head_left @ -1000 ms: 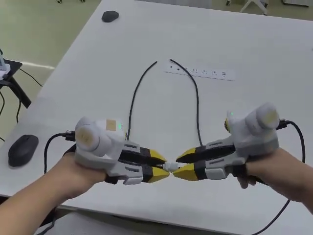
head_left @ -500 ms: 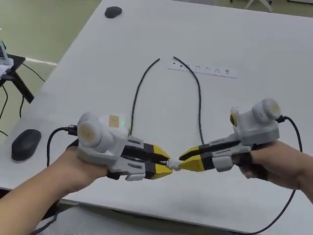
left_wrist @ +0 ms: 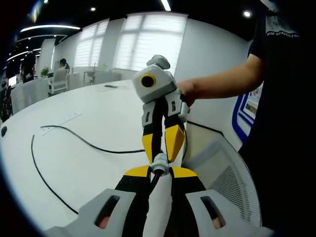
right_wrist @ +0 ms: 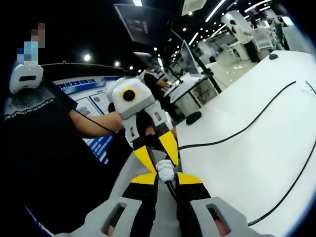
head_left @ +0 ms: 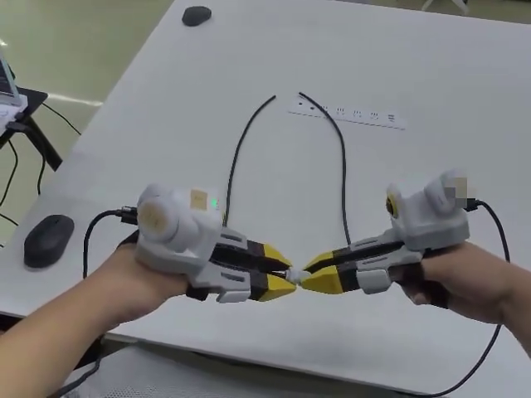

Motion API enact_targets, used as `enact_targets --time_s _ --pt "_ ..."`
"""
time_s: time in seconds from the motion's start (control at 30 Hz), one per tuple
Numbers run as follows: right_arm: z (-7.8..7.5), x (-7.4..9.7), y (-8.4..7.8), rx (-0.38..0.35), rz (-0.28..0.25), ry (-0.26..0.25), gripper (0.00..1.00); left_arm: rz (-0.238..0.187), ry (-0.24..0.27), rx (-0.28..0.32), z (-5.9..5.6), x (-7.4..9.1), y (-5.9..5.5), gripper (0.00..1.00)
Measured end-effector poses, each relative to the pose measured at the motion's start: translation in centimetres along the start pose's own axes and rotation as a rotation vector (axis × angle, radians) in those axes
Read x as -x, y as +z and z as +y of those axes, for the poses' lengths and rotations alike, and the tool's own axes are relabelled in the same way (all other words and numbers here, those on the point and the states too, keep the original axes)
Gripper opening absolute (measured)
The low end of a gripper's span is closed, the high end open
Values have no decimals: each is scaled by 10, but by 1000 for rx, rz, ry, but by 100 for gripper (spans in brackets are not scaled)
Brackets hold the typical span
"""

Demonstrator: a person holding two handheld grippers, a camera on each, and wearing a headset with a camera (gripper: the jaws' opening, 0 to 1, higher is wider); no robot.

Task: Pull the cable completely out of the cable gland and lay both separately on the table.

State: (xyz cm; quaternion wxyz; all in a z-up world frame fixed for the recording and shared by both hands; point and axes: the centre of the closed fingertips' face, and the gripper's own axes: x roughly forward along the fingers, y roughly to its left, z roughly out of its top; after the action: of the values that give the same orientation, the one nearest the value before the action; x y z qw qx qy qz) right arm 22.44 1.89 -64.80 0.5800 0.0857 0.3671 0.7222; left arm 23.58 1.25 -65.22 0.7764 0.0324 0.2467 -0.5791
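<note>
Still clamped tip to tip on the cable gland (left_wrist: 159, 164), left claw (head_left: 283, 280) and right claw (head_left: 310, 280), over the tabletop's (head_left: 249, 50) near edge; cable (head_left: 342, 166) still threaded, tips no wider apart.

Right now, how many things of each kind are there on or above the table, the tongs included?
left tongs, right tongs: 2
black cable: 1
cable gland: 1
far computer mouse, near computer mouse: 2
power strip: 1
Total: 7
</note>
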Motion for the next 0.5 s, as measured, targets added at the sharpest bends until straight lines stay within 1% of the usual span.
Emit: enact_targets --time_s 0.03,0.07,0.17,0.2,0.23,0.27,0.3,0.37,0.43,0.5 --pt "0 0 0 7 3 -2 9 0 0 0 0 0 0 15" --pt "0 0 0 35 4 -9 9 1 -2 7 -1 0 0 15" --pt "1 -1 0 84 17 -23 8 3 -8 27 -1 0 -2 15" --pt "1 -1 -1 117 26 -28 8 3 -10 37 -1 0 -2 15" --pt "0 -1 -2 138 35 -32 8 2 -19 63 -2 0 -3 15" --pt "-1 -2 -2 176 43 -46 8 1 -18 51 -2 0 -3 15" --pt "-1 -2 -2 207 52 -54 8 2 -19 53 -2 0 -4 15" --pt "-1 -2 -3 270 68 -69 8 7 -23 70 -2 0 -5 15" --pt "-1 -3 -4 340 89 -94 8 6 -24 80 -2 -1 -6 15" --pt "-1 -4 -4 424 108 -120 8 4 -24 92 -1 -1 -6 15"
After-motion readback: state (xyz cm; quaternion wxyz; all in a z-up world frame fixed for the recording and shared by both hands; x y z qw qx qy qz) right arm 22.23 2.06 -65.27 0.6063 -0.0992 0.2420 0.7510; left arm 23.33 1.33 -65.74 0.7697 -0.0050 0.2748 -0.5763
